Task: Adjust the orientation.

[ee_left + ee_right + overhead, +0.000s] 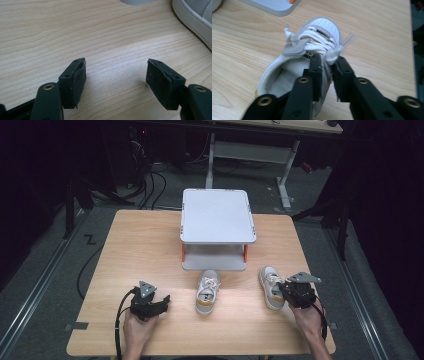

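Two white-and-grey sneakers with tan heels lie on the wooden table [140, 245]. One sneaker [208, 292] lies in the middle, in front of the rack. The other sneaker [269, 281] lies at the right, toe pointing away. My right gripper [282, 290] is shut on this right sneaker [319, 32]: in the right gripper view, my right gripper [328, 61] pinches the shoe's side wall just beside the laces. My left gripper [162, 301] rests low over bare wood at the front left. In its own view my left gripper [116, 67] stands open and empty, with the middle sneaker's sole edge [197, 15] at the upper right.
A grey two-level rack [217, 217] with orange posts stands at the table's far middle; its base corner [274, 6] shows just beyond the held shoe. Bare wood lies to the left of the rack and along the front edge. Desk legs and cables lie on the floor behind.
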`<state>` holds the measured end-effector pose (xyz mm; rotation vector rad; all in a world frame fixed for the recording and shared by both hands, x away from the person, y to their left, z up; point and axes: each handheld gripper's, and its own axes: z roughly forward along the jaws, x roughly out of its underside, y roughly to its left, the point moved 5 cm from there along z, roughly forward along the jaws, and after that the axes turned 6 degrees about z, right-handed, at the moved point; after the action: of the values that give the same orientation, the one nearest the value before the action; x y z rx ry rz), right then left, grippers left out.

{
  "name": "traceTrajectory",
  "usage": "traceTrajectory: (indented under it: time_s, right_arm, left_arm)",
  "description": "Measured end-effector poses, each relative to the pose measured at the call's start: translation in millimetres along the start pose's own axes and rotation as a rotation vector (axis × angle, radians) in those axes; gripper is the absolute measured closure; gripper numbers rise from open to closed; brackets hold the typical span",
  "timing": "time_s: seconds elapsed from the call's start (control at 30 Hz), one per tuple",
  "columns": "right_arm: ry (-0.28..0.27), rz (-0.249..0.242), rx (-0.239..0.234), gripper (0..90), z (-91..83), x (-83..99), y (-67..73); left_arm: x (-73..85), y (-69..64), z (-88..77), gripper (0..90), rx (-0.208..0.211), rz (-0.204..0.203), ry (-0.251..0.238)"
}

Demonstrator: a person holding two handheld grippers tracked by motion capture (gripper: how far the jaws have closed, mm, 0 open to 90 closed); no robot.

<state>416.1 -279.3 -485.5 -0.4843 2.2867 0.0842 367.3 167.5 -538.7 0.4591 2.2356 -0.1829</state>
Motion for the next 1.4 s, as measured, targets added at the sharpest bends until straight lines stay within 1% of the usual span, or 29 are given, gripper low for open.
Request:
traceTrajectory:
  time_s: [0.03,0.13,0.2,0.27,0.33,0.43,0.47,0.5,0.57,0.6,0.63,0.77,0.8,0.87,0.9,0.93,1.0,1.03,1.1,1.2,1.3,1.4]
  right_arm:
    - [0.001,-0.006,0.007,79.7,-0.5,-0.2,-0.1]
    - [-0.012,0.001,0.008,80.8,-0.7,0.6,-0.5]
    - [-0.016,-0.006,0.023,81.2,-1.2,1.0,0.4]
    - [-0.015,-0.001,0.028,81.4,-2.1,1.3,1.0]
    - [-0.012,0.001,0.027,81.7,-4.8,0.7,2.1]
    - [-0.026,0.012,0.01,81.7,-10.3,0.1,6.1]
    - [-0.027,0.01,0.006,81.7,-10.9,0.1,7.9]
    - [-0.024,-0.003,0.004,81.8,-11.2,0.1,10.5]
    - [-0.023,-0.029,0.006,81.8,-11.6,-1.0,17.8]
    - [-0.017,-0.031,-0.002,81.8,-13.0,-1.8,23.5]
    - [-0.019,-0.034,-0.006,81.8,-13.9,-2.4,26.1]
    - [-0.038,-0.042,-0.022,81.8,-18.8,-6.0,39.6]
    - [-0.039,-0.044,-0.025,81.8,-19.2,-7.1,42.6]
    - [-0.042,-0.067,-0.037,81.7,-20.3,-11.8,55.1]
    - [-0.042,-0.067,-0.037,81.7,-20.3,-11.8,55.1]
    - [-0.038,-0.084,-0.052,81.7,-21.2,-15.7,65.8]
    - [-0.039,-0.105,-0.059,81.7,-21.4,-19.3,74.7]
    - [-0.041,-0.111,-0.063,81.7,-21.2,-20.8,78.3]
    - [-0.046,-0.123,-0.065,81.7,-18.6,-25.5,87.8]
    - [-0.033,-0.12,-0.066,81.6,-12.5,-31.0,98.2]
    - [-0.026,-0.11,-0.074,81.6,-7.8,-33.0,106.3]
    - [-0.023,-0.126,-0.072,81.6,-3.1,-33.5,113.0]
  left_arm:
    - [0.0,0.0,0.0,33.3,-0.001,-0.003,-0.001]
    - [-0.1,-0.2,0.1,32.8,-0.003,0.002,0.001]
    - [-0.2,0.0,0.2,32.9,-0.002,-0.006,-0.001]
    - [-0.3,0.1,0.3,33.0,-0.002,-0.01,-0.002]
    - [-0.4,-0.2,0.4,33.1,-0.006,-0.004,0.001]
    - [-0.4,-0.4,0.5,33.0,-0.009,0.001,0.002]
    - [-0.5,-0.4,0.5,32.9,-0.009,0.001,0.002]
    - [-0.5,-0.5,0.6,33.0,-0.009,0.001,0.002]
    - [-0.7,-0.8,0.9,33.2,-0.01,0.001,0.002]
    - [-0.7,-1.1,1.0,33.3,-0.012,0.001,0.002]
    - [-0.7,-1.5,1.2,33.2,-0.016,0.006,0.005]
    - [-1.1,-2.9,1.9,32.6,-0.026,0.024,0.011]
    - [-1.1,-3.0,2.0,32.4,-0.023,0.025,0.011]
    - [-1.2,-3.0,2.0,32.6,-0.02,0.019,0.01]
    - [-1.2,-3.0,2.0,32.6,-0.02,0.019,0.01]
    - [-1.4,-3.0,2.2,32.7,-0.021,0.02,0.009]
    - [-1.5,-4.8,2.9,32.7,-0.037,0.04,0.017]
    - [-1.7,-5.2,2.9,32.3,-0.034,0.047,0.02]
    - [-1.9,-5.2,3.2,32.3,-0.029,0.039,0.017]
    - [-2.0,-5.3,3.4,32.2,-0.029,0.039,0.017]
    - [-2.1,-5.3,3.3,32.1,-0.032,0.041,0.019]
    - [-2.2,-5.3,3.4,31.8,-0.031,0.041,0.019]
